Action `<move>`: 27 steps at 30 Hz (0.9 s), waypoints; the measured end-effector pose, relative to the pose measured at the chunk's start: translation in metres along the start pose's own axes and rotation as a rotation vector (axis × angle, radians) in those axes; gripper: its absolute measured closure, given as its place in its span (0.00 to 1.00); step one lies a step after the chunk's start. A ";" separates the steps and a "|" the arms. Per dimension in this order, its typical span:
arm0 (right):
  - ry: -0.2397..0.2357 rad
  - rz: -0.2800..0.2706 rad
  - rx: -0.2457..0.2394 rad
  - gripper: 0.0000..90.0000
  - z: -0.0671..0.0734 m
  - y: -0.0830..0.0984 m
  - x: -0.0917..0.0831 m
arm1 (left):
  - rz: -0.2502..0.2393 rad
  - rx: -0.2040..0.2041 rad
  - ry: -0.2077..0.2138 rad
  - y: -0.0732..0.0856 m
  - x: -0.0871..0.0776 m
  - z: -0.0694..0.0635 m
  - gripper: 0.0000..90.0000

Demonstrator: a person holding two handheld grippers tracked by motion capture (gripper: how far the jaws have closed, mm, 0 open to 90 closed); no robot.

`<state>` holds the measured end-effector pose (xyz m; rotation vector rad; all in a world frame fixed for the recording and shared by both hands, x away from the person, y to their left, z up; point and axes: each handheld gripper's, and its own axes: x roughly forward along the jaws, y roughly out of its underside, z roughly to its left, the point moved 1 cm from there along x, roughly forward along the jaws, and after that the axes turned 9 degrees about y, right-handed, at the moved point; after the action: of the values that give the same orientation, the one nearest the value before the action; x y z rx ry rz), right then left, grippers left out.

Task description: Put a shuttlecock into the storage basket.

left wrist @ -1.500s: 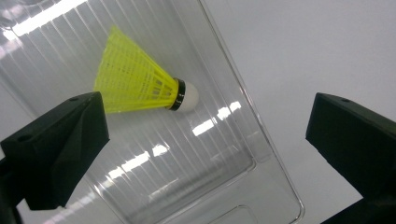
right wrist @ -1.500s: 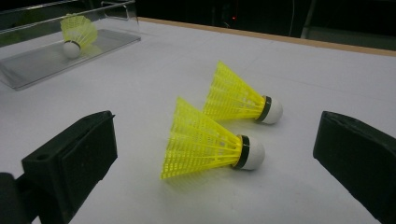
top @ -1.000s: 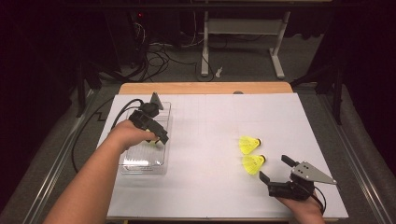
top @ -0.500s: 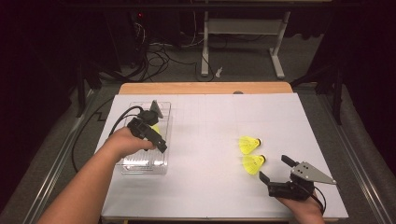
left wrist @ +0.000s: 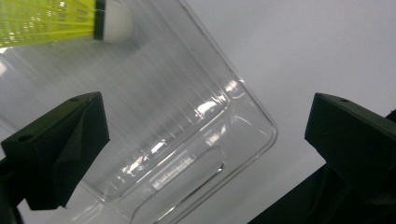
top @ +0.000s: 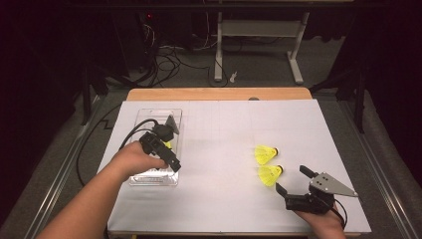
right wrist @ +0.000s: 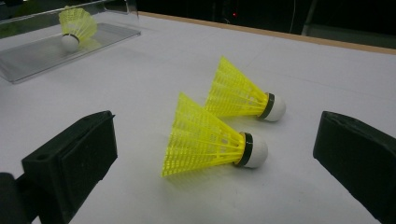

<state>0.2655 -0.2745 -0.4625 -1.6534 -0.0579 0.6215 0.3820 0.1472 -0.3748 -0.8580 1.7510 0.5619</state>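
Left gripper hangs over the clear plastic tray at the left of the white table, jaws wide apart w/ nothing between them; in the left gripper view the black jaws frame the tray's rounded corner and ribbed floor. One yellow shuttlecock lies on its side inside the tray, white cork tip toward the tray's middle, above the left jaw in that view and apart from it. Right gripper rests low at the table's front right, jaws also spread wide, empty. Two more yellow shuttlecocks lie on the bare table just ahead of it: the nearer shuttlecock sits between the open jaws' line of sight, not touched, and the farther shuttlecock is just beside it, behind. Both point cork ends the same way, skirts toward the tray side.
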 end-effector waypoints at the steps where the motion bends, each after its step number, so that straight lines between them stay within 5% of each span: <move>1: 0.000 0.000 0.000 0.00 0.000 0.000 0.000 | 0.001 0.003 -0.002 0.000 0.000 -0.002 0.01; 15: -0.012 -0.005 0.004 0.00 0.001 -0.001 0.002 | -0.027 0.094 0.018 -0.017 0.002 -0.039 0.01; 27: -0.017 0.001 -0.006 0.01 0.003 0.000 0.004 | -0.008 0.171 0.041 -0.034 0.028 -0.065 0.01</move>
<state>0.2672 -0.2700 -0.4644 -1.6542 -0.0712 0.6371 0.3637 0.0715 -0.3782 -0.7605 1.8034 0.3848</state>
